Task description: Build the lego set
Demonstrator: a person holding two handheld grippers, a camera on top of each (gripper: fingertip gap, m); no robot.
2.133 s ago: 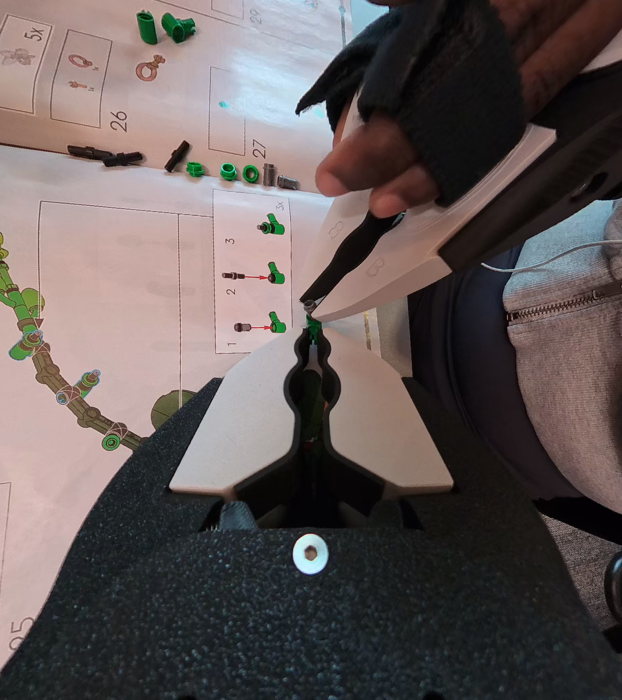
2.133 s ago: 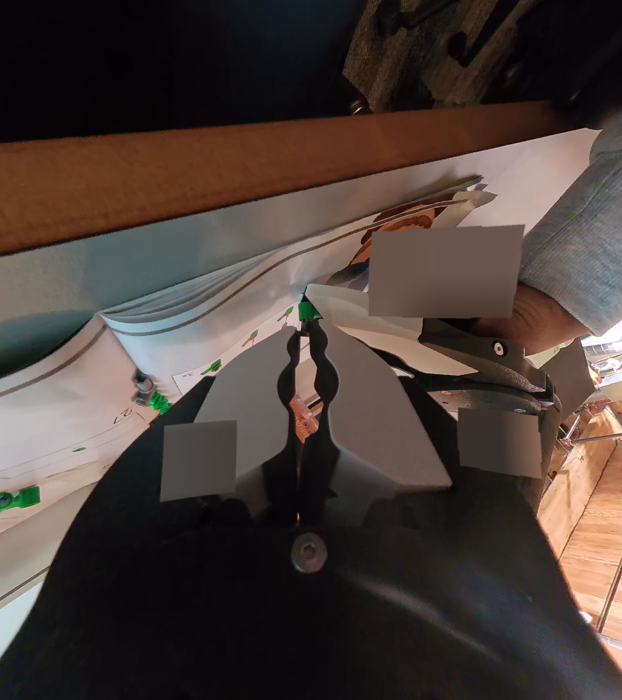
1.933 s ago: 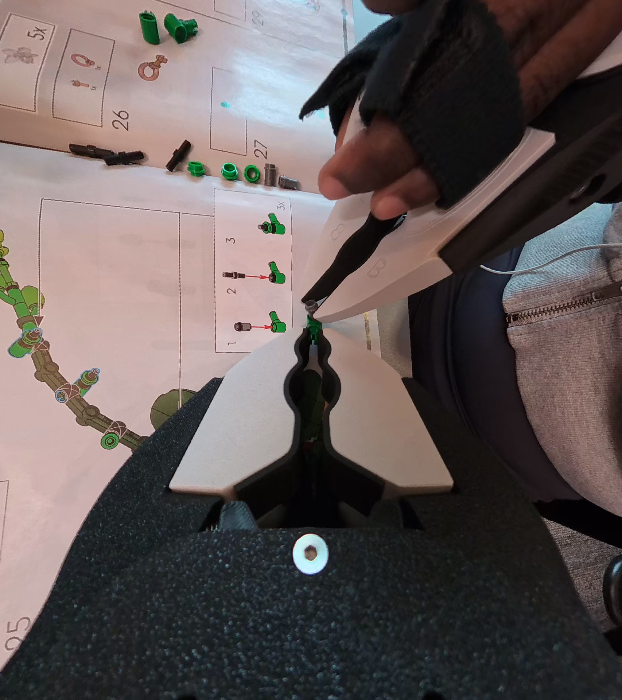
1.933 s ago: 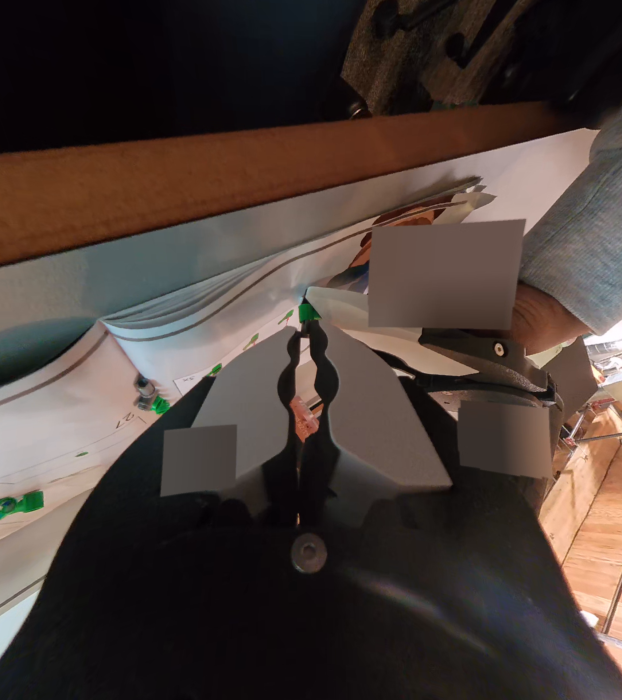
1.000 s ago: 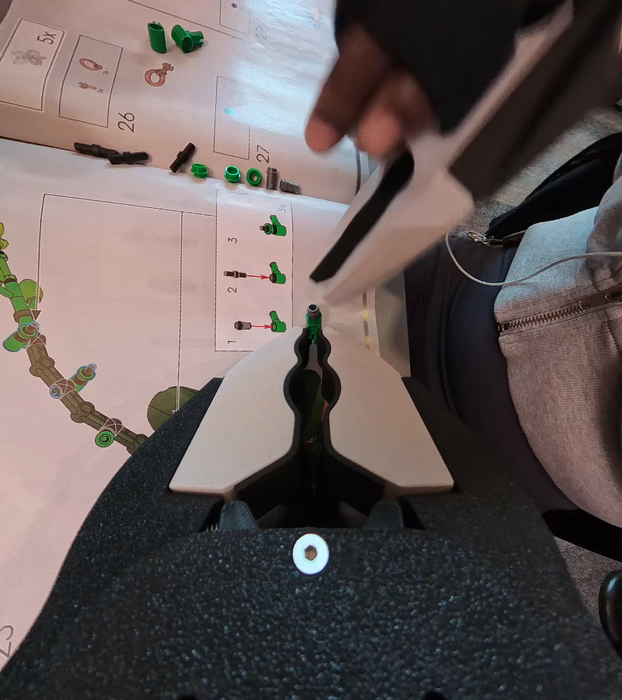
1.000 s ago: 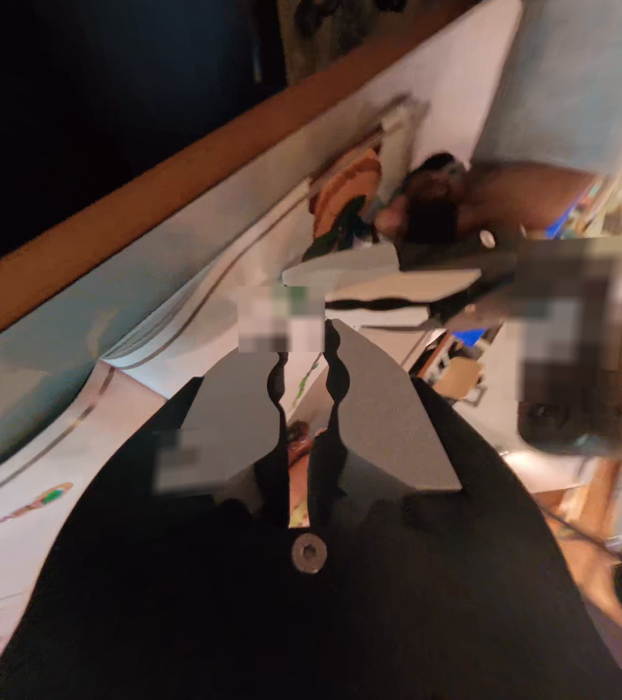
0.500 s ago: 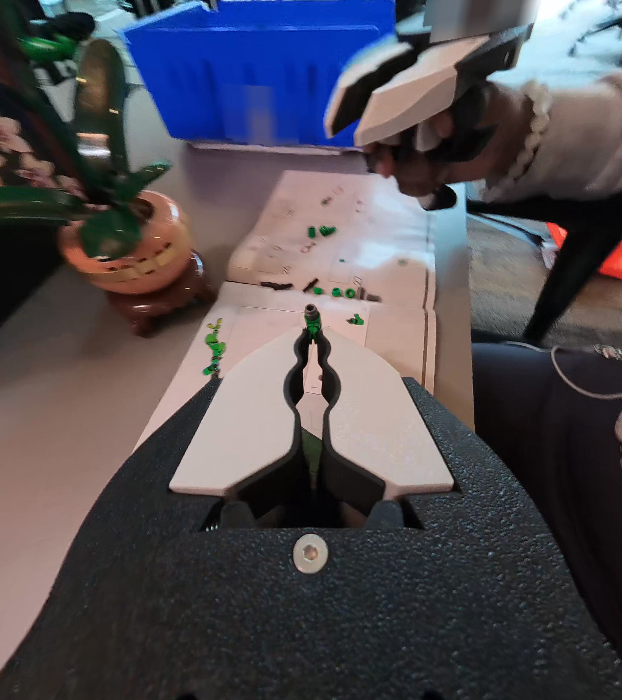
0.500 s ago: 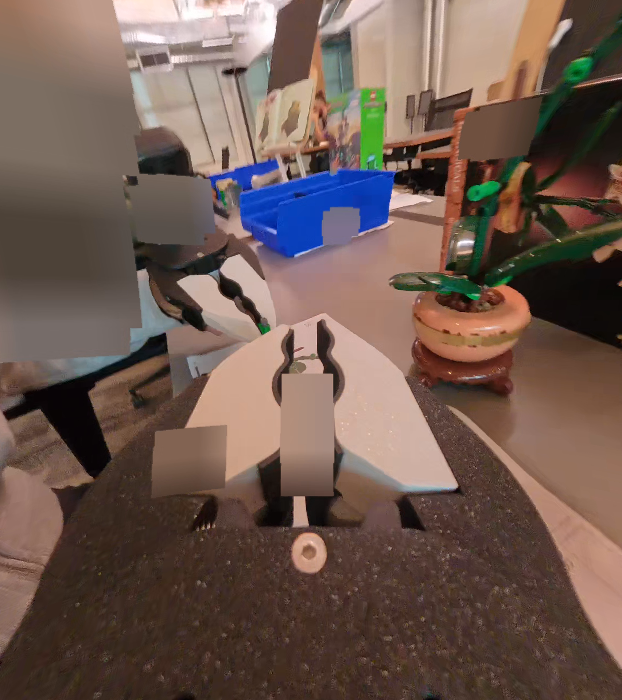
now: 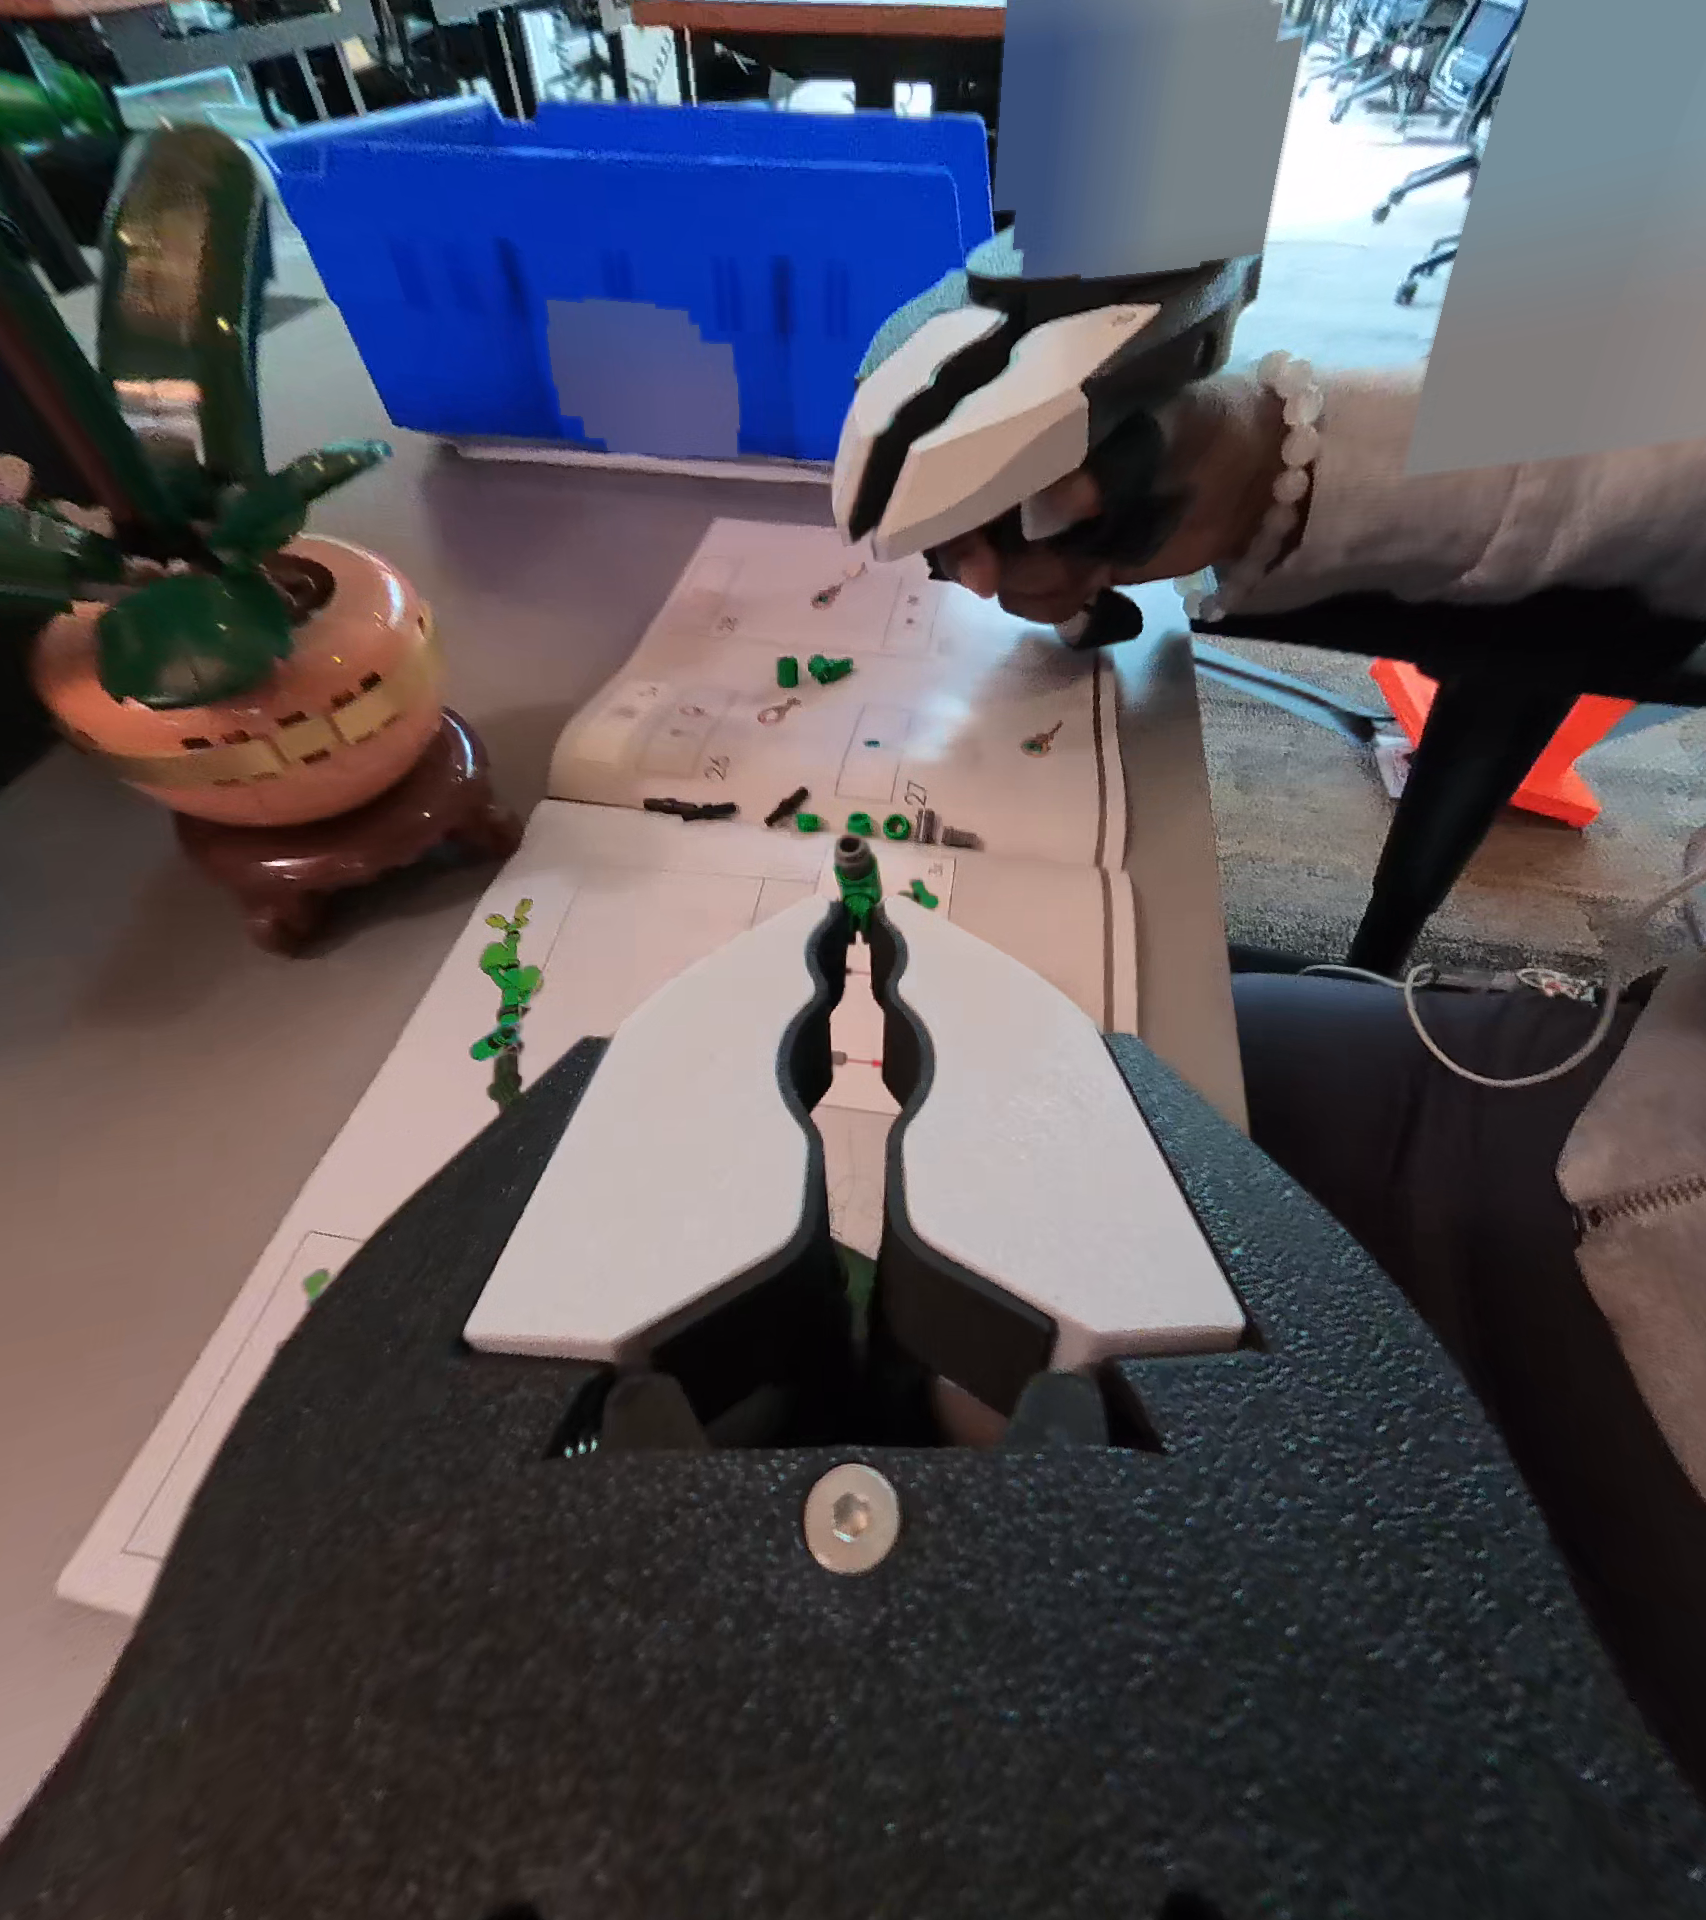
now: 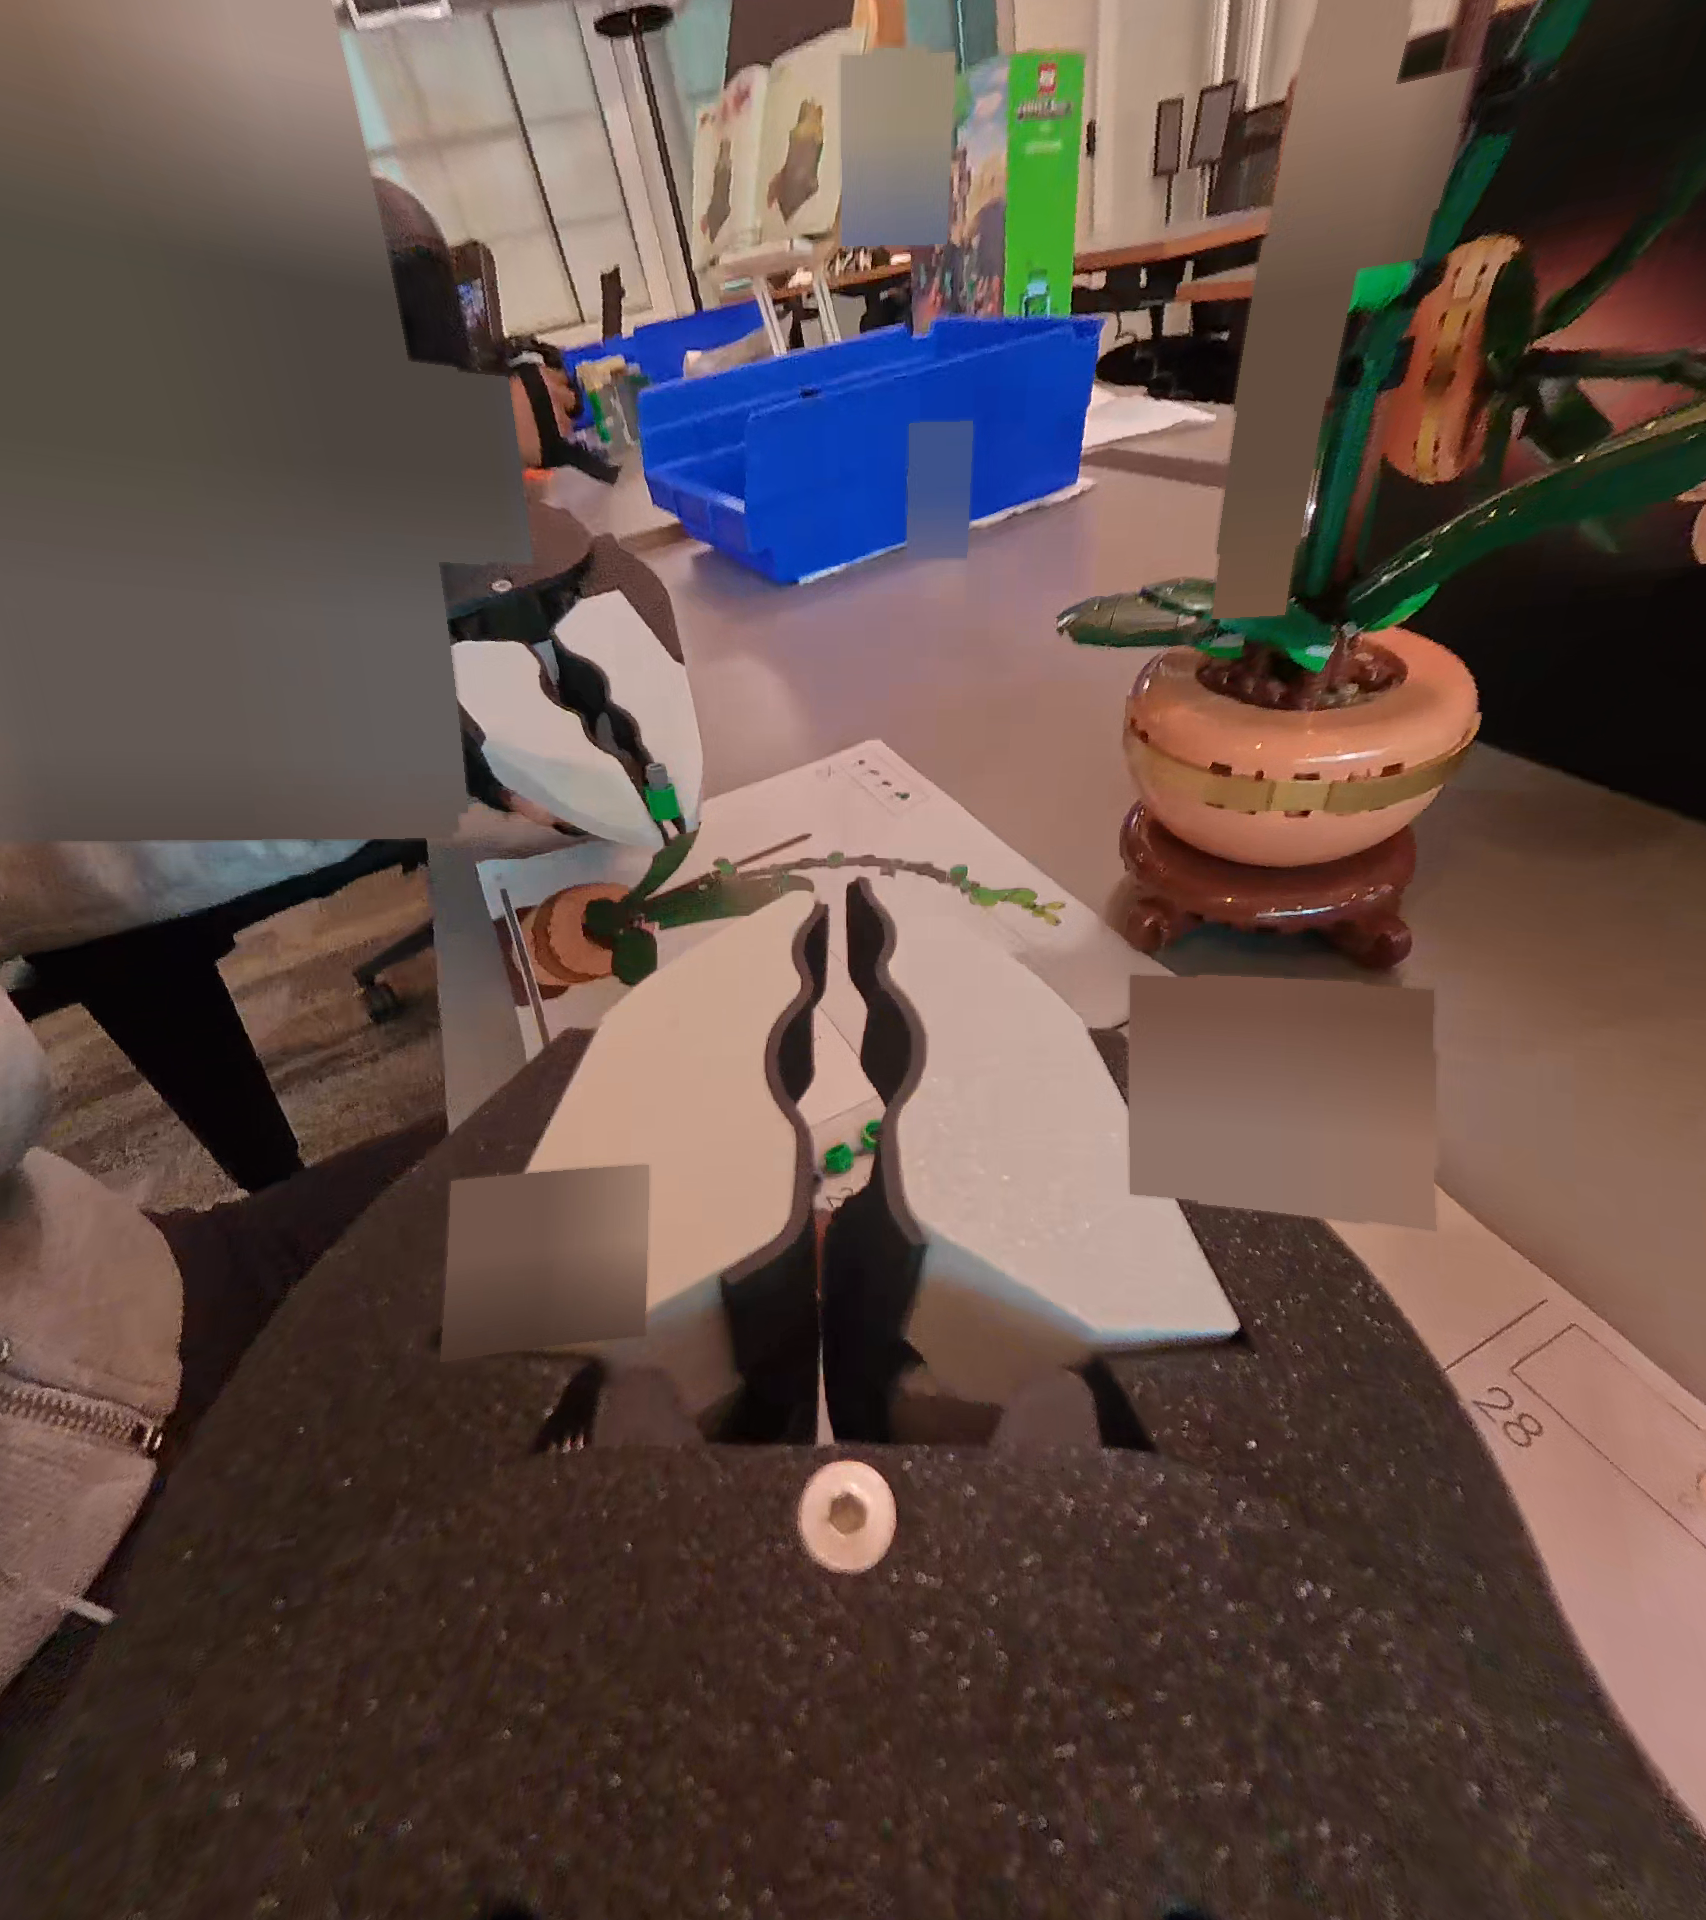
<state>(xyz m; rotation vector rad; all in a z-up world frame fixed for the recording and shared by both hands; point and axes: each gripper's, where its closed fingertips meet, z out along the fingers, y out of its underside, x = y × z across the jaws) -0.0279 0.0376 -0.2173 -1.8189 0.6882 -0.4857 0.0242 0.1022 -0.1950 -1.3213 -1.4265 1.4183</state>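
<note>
Green plastic shows at the tip of the left tool: a small green piece with a grey stud on top is pinched between its nearly closed fingertips and sticks out past them, held above the open booklet. The right wrist view shows the same grip from the side. The right tool is raised above the booklet with its tips drawn in to a narrow slit and nothing between them; in the left view it hangs high over the far page, in a gloved hand. On the booklet's fold, just beyond the held piece, lies a row of loose parts: black pins, green rings and grey studs. Two more green parts lie on the far page. Left of the booklet on the grey surface stands a peach pot of brick-built leaves on a brown base. A blue bin sits at the back.
</note>
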